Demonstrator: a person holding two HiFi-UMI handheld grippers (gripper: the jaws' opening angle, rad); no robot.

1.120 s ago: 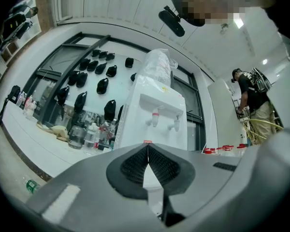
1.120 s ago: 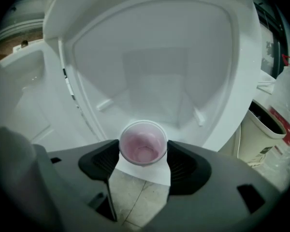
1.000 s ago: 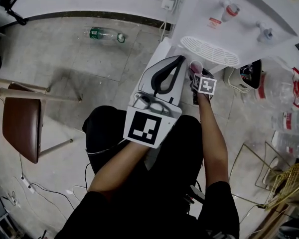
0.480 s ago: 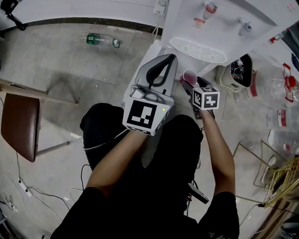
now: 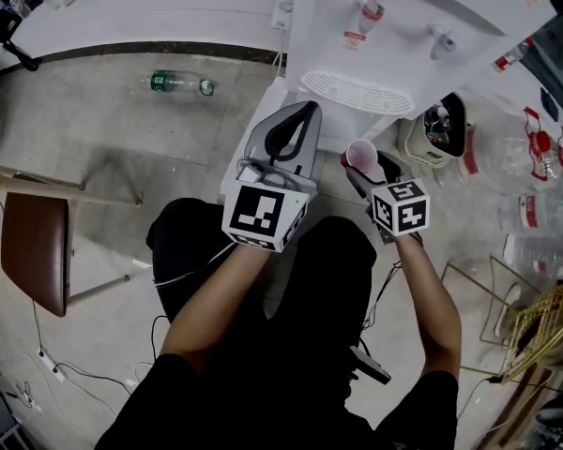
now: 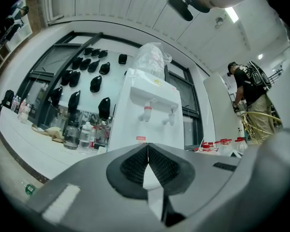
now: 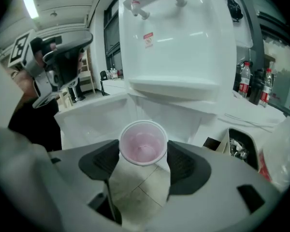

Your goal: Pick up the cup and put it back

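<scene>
The cup [image 7: 142, 146] is clamped between the fingers of the right gripper [image 7: 143, 153] and held in the air before the water dispenser [image 7: 179, 37]. Only its rim and pink inside show, because the fingers hide its base. The left gripper [image 6: 147, 164] has its fingers closed on nothing, and its body fills the lower part of its own view.

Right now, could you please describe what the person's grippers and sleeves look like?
The left gripper and right gripper are pale grey shells with black ribbed pads lining the jaws. Each carries a white cube with black square markers. The person wears black short sleeves.
</scene>
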